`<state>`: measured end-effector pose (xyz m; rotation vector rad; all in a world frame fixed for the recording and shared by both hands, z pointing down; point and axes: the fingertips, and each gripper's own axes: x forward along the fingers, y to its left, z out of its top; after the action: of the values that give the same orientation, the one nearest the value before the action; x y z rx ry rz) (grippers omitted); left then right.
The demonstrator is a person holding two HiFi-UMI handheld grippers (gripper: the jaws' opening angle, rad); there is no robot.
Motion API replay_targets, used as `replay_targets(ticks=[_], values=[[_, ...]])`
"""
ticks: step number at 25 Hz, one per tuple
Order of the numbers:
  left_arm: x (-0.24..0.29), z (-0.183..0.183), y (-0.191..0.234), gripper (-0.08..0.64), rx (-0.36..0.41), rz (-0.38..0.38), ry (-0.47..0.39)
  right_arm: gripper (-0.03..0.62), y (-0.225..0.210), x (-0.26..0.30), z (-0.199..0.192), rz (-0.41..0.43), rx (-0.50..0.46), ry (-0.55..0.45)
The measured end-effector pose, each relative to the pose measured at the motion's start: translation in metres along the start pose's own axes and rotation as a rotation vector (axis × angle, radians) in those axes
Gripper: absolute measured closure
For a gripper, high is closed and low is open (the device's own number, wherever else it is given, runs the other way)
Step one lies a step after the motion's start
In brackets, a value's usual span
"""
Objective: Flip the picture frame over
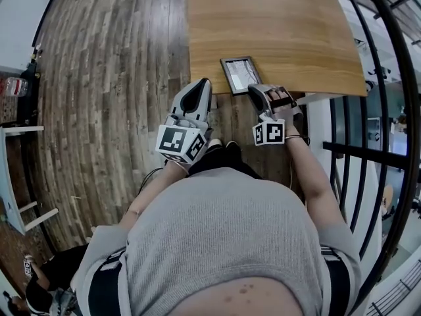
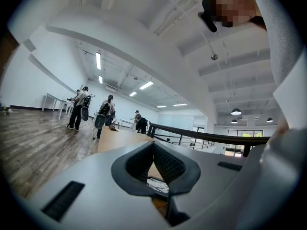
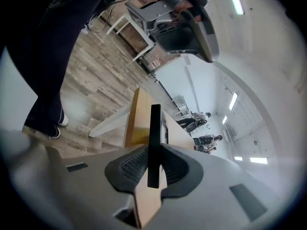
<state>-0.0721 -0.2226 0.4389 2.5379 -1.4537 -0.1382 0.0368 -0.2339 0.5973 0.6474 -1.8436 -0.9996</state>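
Left gripper (image 2: 153, 145), fingers (image 2: 169, 166) together

**Surroundings only**

Light-brown wooden table (image 1: 276, 25) stands on a dark, weathered plank floor (image 1: 112, 78). A black metal railing (image 1: 388, 110) curves along the table's right side. At the far left edge of the head view is a white-framed stool (image 1: 16, 176), with a clear bottle (image 1: 12, 85) beyond it. In the left gripper view, two people carrying backpacks (image 2: 79, 107) stand on the floor near a white bench (image 2: 55, 99), and more people (image 2: 140, 122) are farther off. Long strip lights (image 2: 98, 60) are lit on the white ceiling. Dark pendant lamps (image 2: 235, 111) hang at the right.
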Motion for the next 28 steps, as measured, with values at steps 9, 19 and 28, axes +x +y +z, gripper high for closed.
replay_targets(ticks=[9,19,28], values=[[-0.004,-0.005,0.005,0.554,-0.009,0.010,0.007,0.505,0.038,0.015,-0.005,0.100,-0.160,0.101],[-0.006,-0.006,0.002,0.554,-0.004,0.005,0.015,0.505,0.052,0.023,-0.005,0.196,-0.070,0.119],[-0.006,-0.010,-0.003,0.554,-0.005,0.001,0.020,0.406,0.042,0.023,-0.001,0.164,0.078,0.143]])
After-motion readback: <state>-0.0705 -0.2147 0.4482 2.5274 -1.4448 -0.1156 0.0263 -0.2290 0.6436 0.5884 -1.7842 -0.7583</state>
